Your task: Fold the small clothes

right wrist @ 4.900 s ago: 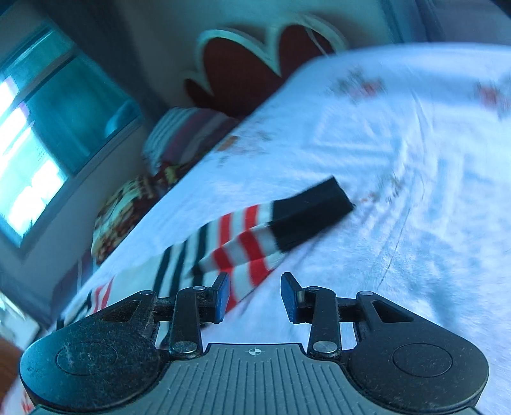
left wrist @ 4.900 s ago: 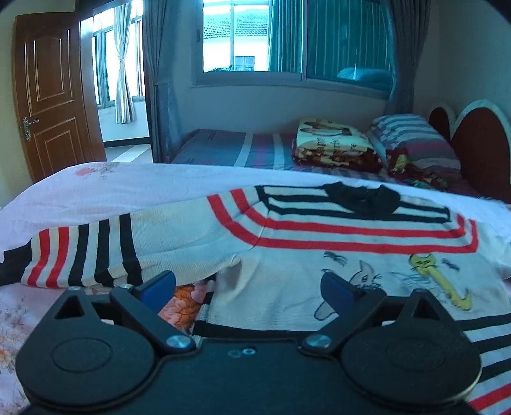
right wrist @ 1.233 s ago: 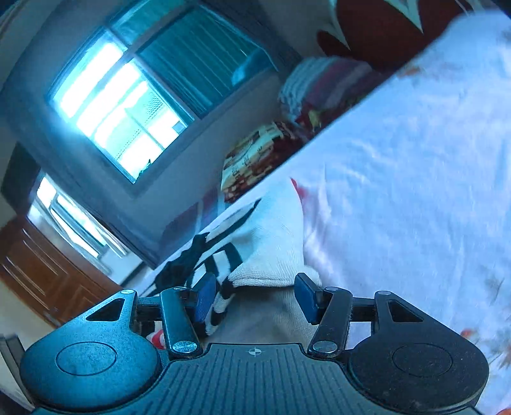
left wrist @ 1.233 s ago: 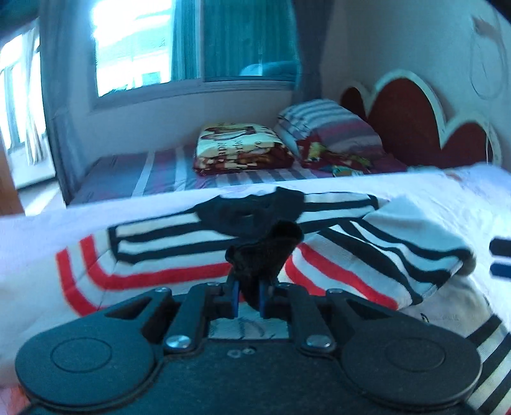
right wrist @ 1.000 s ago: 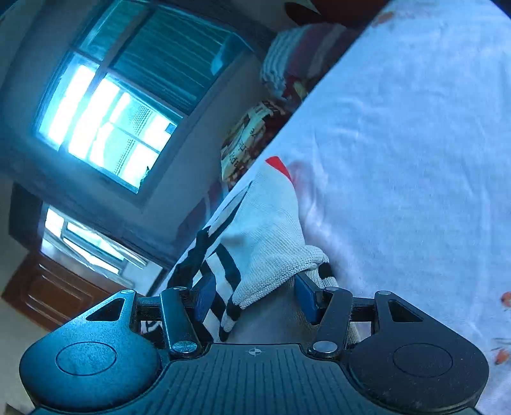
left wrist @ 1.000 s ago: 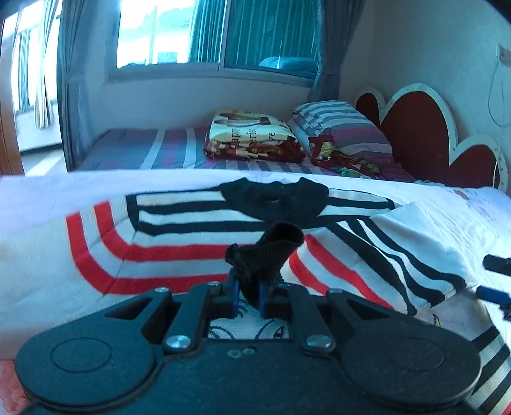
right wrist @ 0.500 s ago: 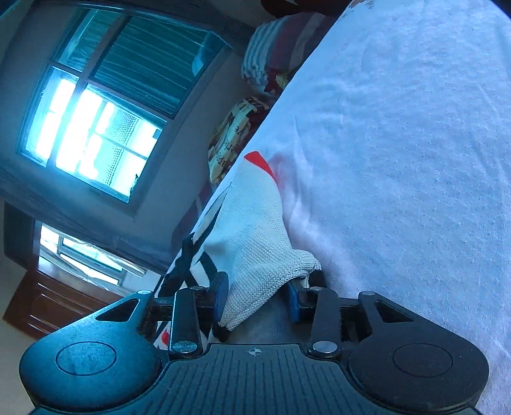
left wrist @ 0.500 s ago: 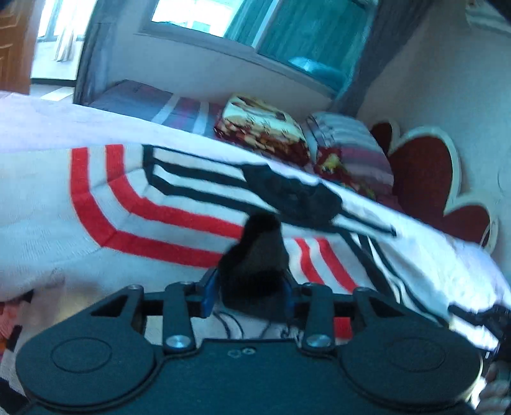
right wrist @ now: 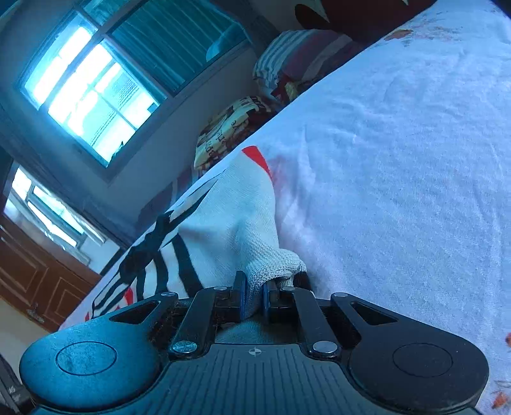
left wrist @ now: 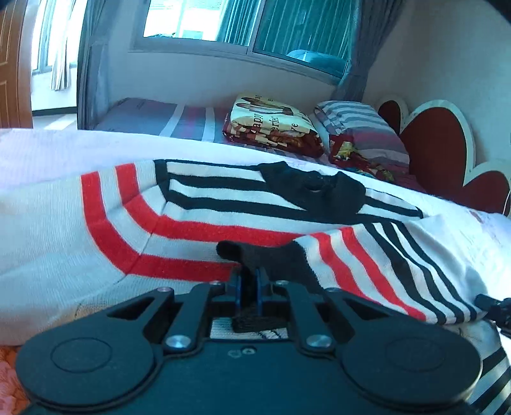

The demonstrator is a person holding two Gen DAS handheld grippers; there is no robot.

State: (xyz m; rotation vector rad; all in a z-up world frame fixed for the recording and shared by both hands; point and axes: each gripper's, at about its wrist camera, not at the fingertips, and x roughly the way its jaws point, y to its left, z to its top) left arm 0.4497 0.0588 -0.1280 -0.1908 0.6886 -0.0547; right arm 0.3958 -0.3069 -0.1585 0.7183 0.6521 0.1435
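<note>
A small white sweater [left wrist: 198, 220] with red and black stripes and a black collar lies on the bed, one sleeve folded across its chest. My left gripper [left wrist: 248, 281] is shut on the black cuff [left wrist: 271, 255] of that folded sleeve, low over the sweater. My right gripper [right wrist: 252, 297] is shut on a white knitted fold of the sweater [right wrist: 236, 223] at its right side, close to the sheet. The tip of the right gripper shows at the right edge of the left wrist view [left wrist: 493, 306].
The sweater lies on a bed with a pale floral sheet [right wrist: 399, 166]. Behind it is a second bed with a folded blanket [left wrist: 271, 121], a striped pillow [left wrist: 361, 127] and a red scalloped headboard [left wrist: 444, 143]. A window [left wrist: 242, 22] and a wooden door [right wrist: 38, 281] stand beyond.
Both grippers have closed: the left on the black cuff after briefly opening, the right on the white fold. The left gripper has lowered the cuff onto the sweater.
</note>
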